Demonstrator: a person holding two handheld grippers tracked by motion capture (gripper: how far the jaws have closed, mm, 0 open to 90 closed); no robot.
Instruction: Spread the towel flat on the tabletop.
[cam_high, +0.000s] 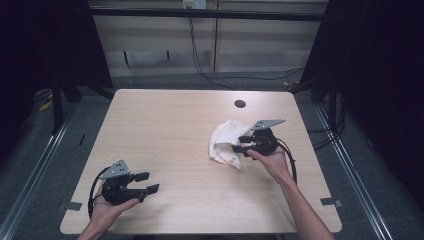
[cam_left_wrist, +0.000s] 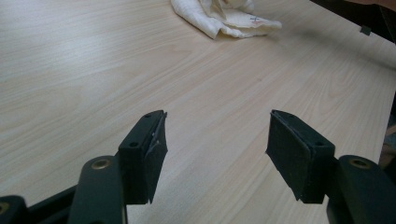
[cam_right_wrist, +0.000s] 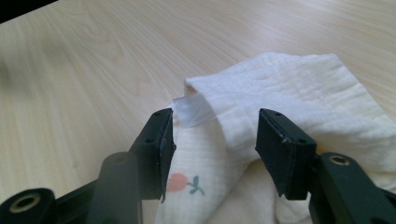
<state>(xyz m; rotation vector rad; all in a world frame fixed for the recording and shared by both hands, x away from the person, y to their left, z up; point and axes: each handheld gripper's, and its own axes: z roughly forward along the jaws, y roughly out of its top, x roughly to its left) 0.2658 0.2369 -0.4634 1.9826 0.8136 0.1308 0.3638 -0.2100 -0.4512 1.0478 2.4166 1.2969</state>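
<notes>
- A crumpled white cloth (cam_high: 225, 142) is seen lying on the right half of the wooden table (cam_high: 165, 130), below a small dark hole (cam_high: 240, 104).
- The right gripper (cam_right_wrist: 214, 140) is held at the cloth, its jaws parted with a raised fold and a white tag (cam_right_wrist: 189, 111) between them.
- The left gripper (cam_high: 146, 183) is held low over the table's near left corner, well apart from the cloth, its jaws spread with nothing between them.

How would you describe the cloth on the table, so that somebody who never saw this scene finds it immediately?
Look at the light wooden table, then at its right half, below the small dark round hole. There lies a crumpled white cloth, with the open right gripper at it. It is the only soft thing on the table, and it has a small printed pink fruit.
</notes>
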